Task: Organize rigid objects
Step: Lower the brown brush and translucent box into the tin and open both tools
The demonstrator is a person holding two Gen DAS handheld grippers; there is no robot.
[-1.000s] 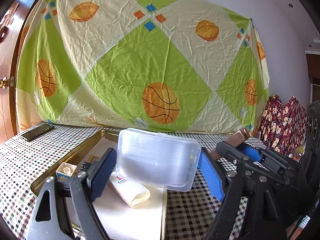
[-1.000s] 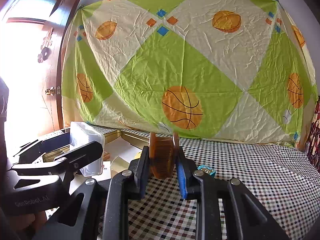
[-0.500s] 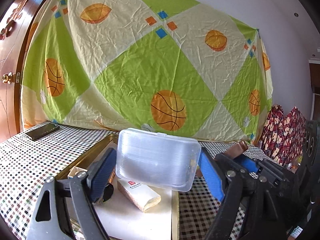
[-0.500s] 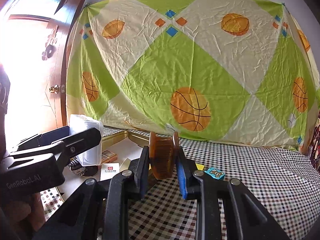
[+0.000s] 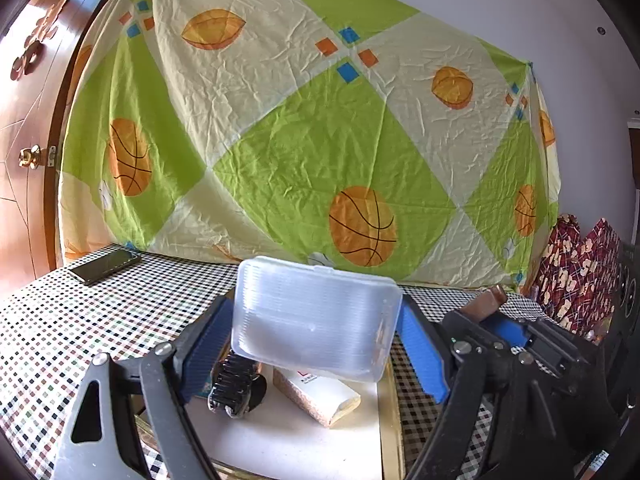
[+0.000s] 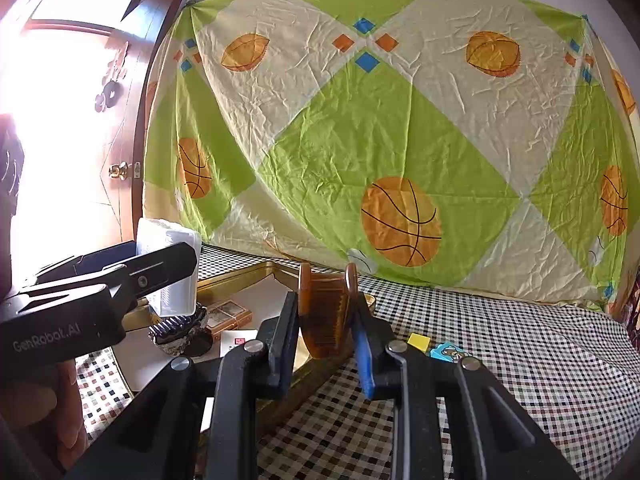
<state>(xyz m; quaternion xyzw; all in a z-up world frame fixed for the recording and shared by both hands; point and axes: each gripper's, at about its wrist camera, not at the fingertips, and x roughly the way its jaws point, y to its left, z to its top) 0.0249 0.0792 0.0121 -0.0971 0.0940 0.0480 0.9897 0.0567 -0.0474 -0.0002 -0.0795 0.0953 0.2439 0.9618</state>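
**Two held items carried over the tray**

The translucent plastic box is clamped between the wide-set fingers of the left gripper, above the gold-rimmed tray. It could slip, being smooth and tilted. The brown comb is pinched upright by the right gripper at the tray's edge. Both grippers are aimed slightly downward.

Daylight is blowing out the doorway w/ glare; fisheye is bending edges, corners are going dark, focus sharp
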